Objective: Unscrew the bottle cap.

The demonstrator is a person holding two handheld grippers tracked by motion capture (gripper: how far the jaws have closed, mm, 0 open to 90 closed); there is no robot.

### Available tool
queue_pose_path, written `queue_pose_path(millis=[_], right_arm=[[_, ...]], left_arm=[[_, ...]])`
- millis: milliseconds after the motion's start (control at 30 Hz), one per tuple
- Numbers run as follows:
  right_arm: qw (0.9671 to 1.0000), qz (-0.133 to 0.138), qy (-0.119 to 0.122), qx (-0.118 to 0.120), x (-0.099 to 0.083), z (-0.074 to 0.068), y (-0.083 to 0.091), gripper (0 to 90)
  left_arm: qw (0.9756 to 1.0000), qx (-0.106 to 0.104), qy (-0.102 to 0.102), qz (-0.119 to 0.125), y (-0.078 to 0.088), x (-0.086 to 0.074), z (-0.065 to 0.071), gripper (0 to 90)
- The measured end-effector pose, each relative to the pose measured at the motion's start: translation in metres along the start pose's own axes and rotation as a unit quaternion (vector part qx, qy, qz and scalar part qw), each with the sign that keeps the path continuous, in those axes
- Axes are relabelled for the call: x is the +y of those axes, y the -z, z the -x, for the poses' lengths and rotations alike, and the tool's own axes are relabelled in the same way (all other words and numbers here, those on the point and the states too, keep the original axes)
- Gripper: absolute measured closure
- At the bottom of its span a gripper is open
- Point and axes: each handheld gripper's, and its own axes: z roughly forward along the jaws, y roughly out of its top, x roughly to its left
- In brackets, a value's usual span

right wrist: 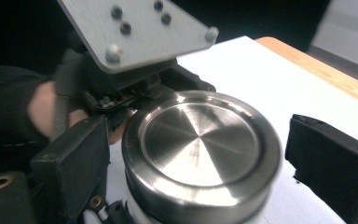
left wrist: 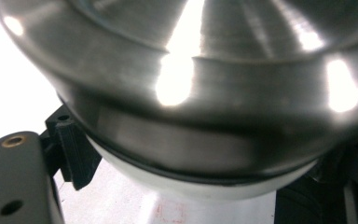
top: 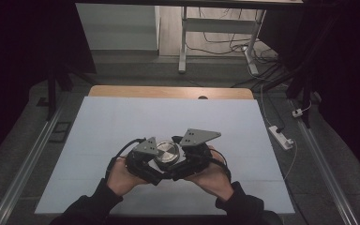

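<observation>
A round container with a brushed steel lid [top: 168,152] [right wrist: 200,140] and a white body [left wrist: 200,186] sits on the white board [top: 122,122], near its front middle. My left gripper [top: 158,161] [left wrist: 205,158] is shut on the container, which looms large and very close in the left gripper view. In the right gripper view the left gripper [right wrist: 140,93] sits behind the lid under its grey plate. My right gripper [top: 174,159] [right wrist: 203,140] straddles the lid from the other side. One of its pads [right wrist: 81,154] is close by the lid's rim. The other pad [right wrist: 326,158] stands clear of the lid.
The white board lies on a wooden tabletop whose far edge [top: 168,92] shows beyond it. A white power strip [top: 281,137] with cables lies on the floor at the right. A desk frame [top: 183,47] stands at the back. Metal rails run along both sides.
</observation>
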Motion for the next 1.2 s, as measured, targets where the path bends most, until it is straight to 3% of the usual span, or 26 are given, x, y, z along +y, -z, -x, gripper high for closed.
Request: queue_pose_path(millis=[100, 133, 167, 200, 233, 267, 300, 333, 367, 400, 433, 467, 500, 533, 600, 633, 667, 700, 767, 800, 833, 900, 967, 1067, 1100, 1200], right_arm=[[0.9998, 0.004, 0.015, -0.012, -0.003, -0.004, -0.004, 18.0], [0.9998, 0.005, 0.019, -0.006, -0.003, -0.004, -0.004, 18.2], [0.9998, 0.004, 0.020, 0.006, -0.003, -0.002, -0.003, 18.4], [0.9995, 0.005, 0.022, 0.023, -0.002, 0.000, -0.001, 18.5], [0.9995, 0.005, 0.022, 0.023, -0.002, 0.000, -0.001, 18.5], [0.9972, 0.015, 0.024, 0.070, -0.003, 0.007, 0.002, 18.6], [0.9972, 0.015, 0.024, 0.070, -0.003, 0.007, 0.002, 18.6], [0.9906, 0.023, 0.022, 0.133, -0.005, 0.018, 0.005, 18.7], [0.9906, 0.023, 0.022, 0.133, -0.005, 0.018, 0.005, 18.7], [0.9801, 0.033, 0.013, 0.195, -0.008, 0.027, 0.006, 18.7], [0.9750, 0.033, 0.007, 0.219, -0.009, 0.030, 0.006, 18.6], [0.9750, 0.033, 0.007, 0.219, -0.009, 0.030, 0.006, 18.6], [0.9686, 0.028, -0.004, 0.247, -0.011, 0.035, 0.006, 18.1], [0.9673, 0.026, -0.008, 0.252, -0.012, 0.037, 0.006, 17.1], [0.9681, 0.026, -0.012, 0.249, -0.012, 0.038, 0.007, 13.5], [0.9704, 0.030, -0.020, 0.239, -0.011, 0.038, 0.008, 11.1], [0.9732, 0.031, -0.023, 0.227, -0.009, 0.038, 0.010, 10.3], [0.9831, 0.026, -0.016, 0.181, -0.004, 0.036, 0.014, 7.8], [0.9890, 0.019, -0.005, 0.147, 0.000, 0.030, 0.018, 7.5], [0.9890, 0.019, -0.005, 0.147, 0.000, 0.030, 0.018, 7.5], [0.9931, 0.015, 0.004, 0.116, 0.003, 0.023, 0.018, 7.7], [0.9946, 0.013, 0.005, 0.103, 0.004, 0.019, 0.017, 8.0], [0.9981, -0.005, 0.002, 0.061, 0.004, 0.009, 0.009, 10.7], [0.9986, -0.009, -0.001, 0.052, 0.000, 0.005, 0.002, 14.8], [0.9988, 0.005, -0.004, 0.049, -0.002, 0.004, -0.001, 17.9], [0.9984, 0.007, 0.004, 0.056, -0.002, 0.005, 0.001, 18.3]], left_arm=[[1.0000, -0.005, -0.005, -0.003, 0.000, 0.000, 0.001, 15.7], [0.9999, -0.009, -0.007, -0.001, 0.000, 0.000, 0.001, 15.7], [0.9996, -0.026, -0.013, 0.003, 0.001, -0.001, 0.000, 15.7], [0.9996, -0.026, -0.013, 0.003, 0.001, -0.001, 0.000, 15.8], [0.9992, -0.036, -0.018, 0.007, 0.002, -0.001, 0.000, 15.8], [0.9986, -0.048, -0.023, 0.010, 0.002, 0.000, 0.001, 15.8], [0.9976, -0.061, -0.028, 0.013, 0.002, 0.000, 0.002, 15.8], [0.9963, -0.076, -0.039, 0.015, 0.003, 0.000, 0.002, 15.7], [0.9949, -0.089, -0.045, 0.017, 0.003, 0.000, 0.003, 15.7], [0.9935, -0.101, -0.048, 0.018, 0.002, 0.000, 0.005, 15.8], [0.9926, -0.108, -0.054, 0.016, 0.001, 0.001, 0.006, 15.7], [0.9925, -0.107, -0.059, 0.011, -0.001, 0.002, 0.008, 15.7], [0.9926, -0.105, -0.061, 0.006, -0.002, 0.003, 0.010, 15.8], [0.9929, -0.102, -0.062, 0.002, -0.003, 0.003, 0.011, 15.7], [0.9940, -0.092, -0.060, -0.002, -0.003, 0.004, 0.011, 15.8], [0.9947, -0.086, -0.057, -0.002, -0.002, 0.004, 0.010, 15.7], [0.9956, -0.079, -0.052, -0.001, -0.001, 0.004, 0.009, 15.7], [0.9965, -0.070, -0.046, -0.001, 0.000, 0.004, 0.008, 15.8], [0.9981, -0.057, -0.023, 0.007, 0.002, 0.002, 0.003, 15.8], [0.9981, -0.057, -0.023, 0.007, 0.002, 0.002, 0.003, 15.7], [0.9985, -0.052, -0.016, 0.008, 0.003, 0.002, 0.002, 15.8], [0.9991, -0.041, -0.012, 0.006, 0.004, 0.001, 0.000, 15.8], [0.9992, -0.040, -0.006, 0.009, 0.004, 0.001, 0.000, 15.7], [0.9990, -0.042, -0.009, 0.009, 0.004, 0.002, 0.002, 15.7], [0.9989, -0.044, -0.011, 0.007, 0.003, 0.002, 0.003, 15.7], [0.9986, -0.050, -0.015, 0.008, 0.004, 0.001, 0.001, 15.8]])
